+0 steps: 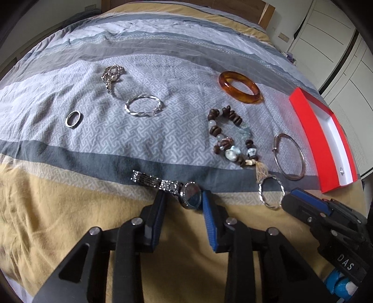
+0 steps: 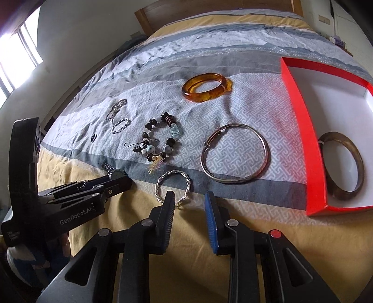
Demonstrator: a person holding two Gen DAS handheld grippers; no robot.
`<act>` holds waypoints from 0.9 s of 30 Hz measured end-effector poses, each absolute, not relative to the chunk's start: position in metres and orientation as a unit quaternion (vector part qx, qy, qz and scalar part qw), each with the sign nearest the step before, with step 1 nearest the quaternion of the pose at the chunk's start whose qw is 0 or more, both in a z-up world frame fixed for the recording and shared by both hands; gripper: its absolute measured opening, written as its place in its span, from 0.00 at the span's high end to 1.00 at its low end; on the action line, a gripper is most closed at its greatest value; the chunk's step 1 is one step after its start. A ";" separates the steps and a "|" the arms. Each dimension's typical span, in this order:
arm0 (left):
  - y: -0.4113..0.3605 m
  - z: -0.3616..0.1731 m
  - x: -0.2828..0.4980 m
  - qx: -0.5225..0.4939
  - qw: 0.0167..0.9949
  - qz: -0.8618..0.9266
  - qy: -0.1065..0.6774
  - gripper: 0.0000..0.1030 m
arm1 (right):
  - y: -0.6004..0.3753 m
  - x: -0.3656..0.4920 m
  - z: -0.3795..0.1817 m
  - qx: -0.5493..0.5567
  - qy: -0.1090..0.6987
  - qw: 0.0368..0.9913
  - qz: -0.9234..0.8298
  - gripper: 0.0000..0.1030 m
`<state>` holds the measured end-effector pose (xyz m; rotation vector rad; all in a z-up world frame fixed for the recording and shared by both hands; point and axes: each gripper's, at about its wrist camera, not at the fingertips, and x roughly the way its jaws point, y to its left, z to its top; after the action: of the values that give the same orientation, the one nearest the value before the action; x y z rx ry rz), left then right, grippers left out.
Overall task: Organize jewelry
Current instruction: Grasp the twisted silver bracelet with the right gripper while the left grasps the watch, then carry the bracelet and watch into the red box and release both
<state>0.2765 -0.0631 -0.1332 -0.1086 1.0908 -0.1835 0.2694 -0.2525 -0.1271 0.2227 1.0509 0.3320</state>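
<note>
Jewelry lies on a striped bedspread. My left gripper (image 1: 184, 200) is open, its jaws on either side of a silver watch (image 1: 190, 194) with a sparkly band. My right gripper (image 2: 190, 201) is open just in front of a twisted silver bangle (image 2: 173, 185). Beyond lie a beaded bracelet (image 2: 159, 142), a thin metal bangle (image 2: 235, 153), an amber bangle (image 2: 205, 89), another twisted bangle (image 1: 142, 106), a ring (image 1: 73, 118) and a rhinestone piece (image 1: 112, 74). A red box (image 2: 300, 130) with a white inside holds a brown bangle (image 2: 342, 165).
The bed's wooden headboard (image 2: 163, 14) stands at the far end. White wardrobes (image 1: 338, 46) stand to the right of the bed and a window (image 2: 14, 51) is at the left. The tan stripe of the bedspread (image 1: 70, 209) lies nearest me.
</note>
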 end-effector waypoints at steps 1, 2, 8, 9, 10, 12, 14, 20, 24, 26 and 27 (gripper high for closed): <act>-0.059 -0.133 0.276 -0.054 0.850 -0.086 0.516 0.84 | -0.251 0.272 -0.130 0.109 0.500 0.844 0.159 0.78; -0.056 -0.134 0.276 -0.059 0.850 -0.087 0.516 0.85 | -0.248 0.274 -0.132 0.109 0.502 0.843 0.160 0.78; -0.044 -0.136 0.276 -0.086 0.851 -0.106 0.507 0.91 | -0.237 0.283 -0.143 0.105 0.502 0.845 0.151 0.82; -0.044 -0.136 0.276 -0.087 0.852 -0.108 0.505 0.91 | -0.236 0.283 -0.143 0.102 0.502 0.846 0.149 0.87; -0.044 -0.135 0.275 -0.089 0.852 -0.109 0.504 0.91 | -0.235 0.282 -0.144 0.100 0.501 0.846 0.149 0.90; -0.042 -0.133 0.274 -0.097 0.853 -0.112 0.501 0.91 | -0.235 0.280 -0.143 0.099 0.500 0.848 0.149 0.94; -0.039 -0.130 0.271 -0.104 0.853 -0.115 0.498 0.91 | -0.236 0.277 -0.140 0.098 0.496 0.850 0.149 0.94; -0.034 -0.114 0.255 -0.106 0.857 -0.117 0.491 0.91 | -0.239 0.255 -0.125 0.092 0.484 0.856 0.153 0.94; -0.030 -0.095 0.237 -0.102 0.863 -0.115 0.482 0.91 | -0.241 0.236 -0.108 0.095 0.476 0.861 0.152 0.94; -0.027 -0.081 0.225 -0.100 0.868 -0.114 0.473 0.91 | -0.243 0.224 -0.097 0.095 0.470 0.864 0.151 0.94; -0.026 -0.074 0.219 -0.100 0.871 -0.114 0.468 0.91 | -0.244 0.218 -0.090 0.095 0.466 0.867 0.151 0.94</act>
<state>0.2191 -0.0259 -0.0739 -0.2082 0.9785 -0.2386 0.2183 -0.2438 -0.0903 0.1998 0.9756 0.3155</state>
